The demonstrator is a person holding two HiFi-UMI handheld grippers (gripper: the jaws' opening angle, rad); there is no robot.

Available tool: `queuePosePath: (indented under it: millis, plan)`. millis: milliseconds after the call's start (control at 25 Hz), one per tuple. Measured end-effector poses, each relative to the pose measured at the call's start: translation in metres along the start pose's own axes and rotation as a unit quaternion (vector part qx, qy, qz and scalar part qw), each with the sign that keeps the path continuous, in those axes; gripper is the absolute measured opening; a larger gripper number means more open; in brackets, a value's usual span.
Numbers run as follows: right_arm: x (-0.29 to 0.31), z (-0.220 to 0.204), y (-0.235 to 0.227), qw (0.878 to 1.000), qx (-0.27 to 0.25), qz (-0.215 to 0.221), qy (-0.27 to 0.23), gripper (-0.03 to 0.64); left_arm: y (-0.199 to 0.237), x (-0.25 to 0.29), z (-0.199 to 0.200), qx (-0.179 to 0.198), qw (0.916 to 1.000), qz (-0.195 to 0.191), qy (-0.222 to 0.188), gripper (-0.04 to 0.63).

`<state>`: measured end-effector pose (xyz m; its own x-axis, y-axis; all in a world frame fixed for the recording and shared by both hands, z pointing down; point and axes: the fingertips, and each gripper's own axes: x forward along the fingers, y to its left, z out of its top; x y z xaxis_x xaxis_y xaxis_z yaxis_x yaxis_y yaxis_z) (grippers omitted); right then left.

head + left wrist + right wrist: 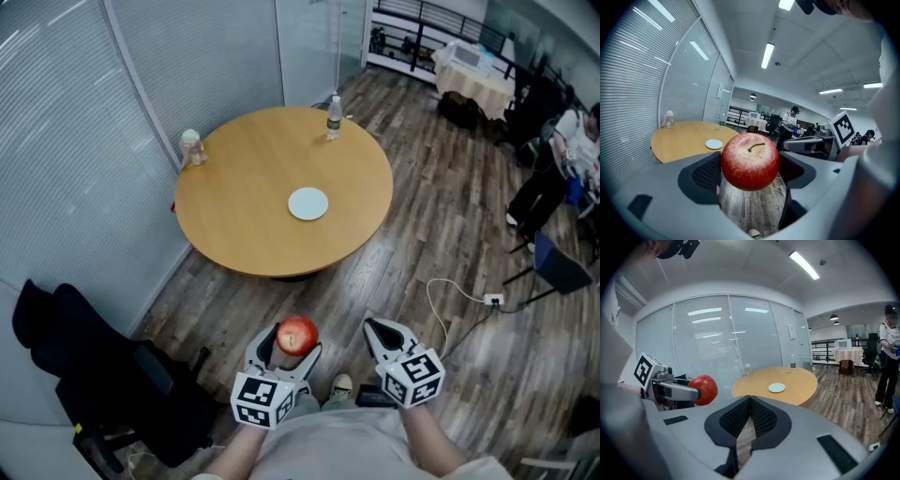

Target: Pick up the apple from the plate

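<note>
A red apple is clamped between the pads of my left gripper, held over the wooden floor well short of the table. Seen along the left jaws, the apple fills the gap, stem up. The same apple shows at the left of the right gripper view. My right gripper hangs beside it, jaws closed together with nothing between them. The small pale plate lies bare near the middle of the round wooden table, and shows again from each gripper.
A plastic bottle stands at the table's far edge and a small jar at its left edge. A black chair sits at the left. A white cable runs across the floor. A person stands at the right.
</note>
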<state>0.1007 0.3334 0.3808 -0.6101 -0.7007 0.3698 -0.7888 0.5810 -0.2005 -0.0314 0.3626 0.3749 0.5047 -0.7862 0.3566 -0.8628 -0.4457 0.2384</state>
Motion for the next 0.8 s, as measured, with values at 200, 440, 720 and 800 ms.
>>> queuePosePath:
  millis: [200, 440, 720, 800]
  plan:
    - [0.001, -0.001, 0.001, 1.0, -0.003, -0.002, -0.002, 0.031, 0.002, 0.0, 0.0, 0.0, 1.0, -0.002, 0.001, 0.382]
    - [0.007, 0.0, 0.007, 1.0, -0.005, -0.006, -0.002, 0.031, 0.009, -0.003, 0.001, 0.0, 1.0, -0.005, 0.0, 0.382]
    - [0.019, 0.009, 0.011, 0.999, -0.017, -0.033, -0.01, 0.032, 0.03, -0.011, 0.003, 0.005, 0.9999, -0.01, -0.003, 0.382]
    - [0.023, 0.012, 0.009, 0.999, -0.018, -0.046, -0.014, 0.032, 0.037, -0.012, 0.006, 0.005, 0.9999, -0.012, -0.008, 0.382]
